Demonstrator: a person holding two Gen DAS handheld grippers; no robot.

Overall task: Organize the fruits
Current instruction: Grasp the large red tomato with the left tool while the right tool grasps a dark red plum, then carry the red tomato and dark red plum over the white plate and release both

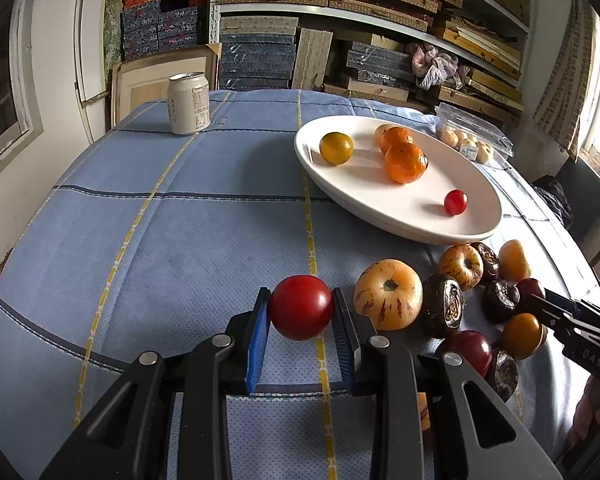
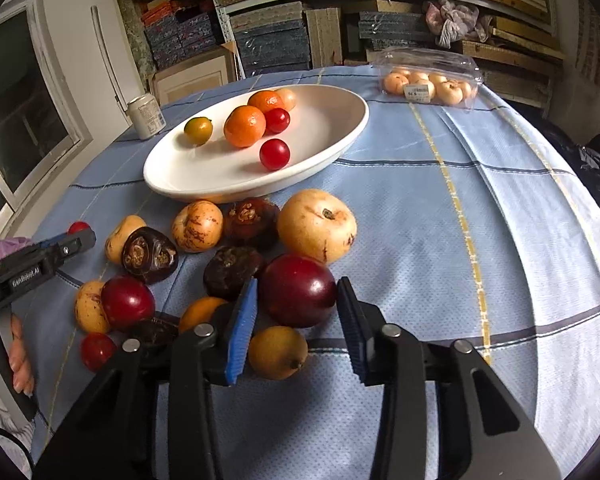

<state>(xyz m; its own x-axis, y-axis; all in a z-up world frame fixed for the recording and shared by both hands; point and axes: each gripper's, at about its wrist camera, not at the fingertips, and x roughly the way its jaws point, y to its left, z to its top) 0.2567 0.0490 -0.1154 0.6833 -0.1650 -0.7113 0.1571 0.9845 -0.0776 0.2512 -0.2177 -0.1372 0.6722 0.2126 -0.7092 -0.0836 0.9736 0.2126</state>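
- Left tool (image 1: 301,307) is clamping a red tomato (image 1: 300,306) between its blue pads, just above the bench (image 1: 180,220).
- Right tool (image 2: 297,307) is straddling a dark red plum (image 2: 297,290), pads at its sides; contact cannot be told.
- Plum is sitting in the loose fruit pile beside the white plate (image 2: 340,136), which is holding oranges (image 2: 245,126) and small tomatoes.

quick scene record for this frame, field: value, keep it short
left gripper: shut on red tomato, held above the cloth
right gripper: jaws around dark red plum; a gap shows at the right pad, so no full grip yet
plate: white, oval; holds two oranges, a green-yellow citrus, two small red fruits, one pale fruit
loose pile: mixed fruit on the blue tablecloth in front of the plate
far edge: can, clear clamshell box
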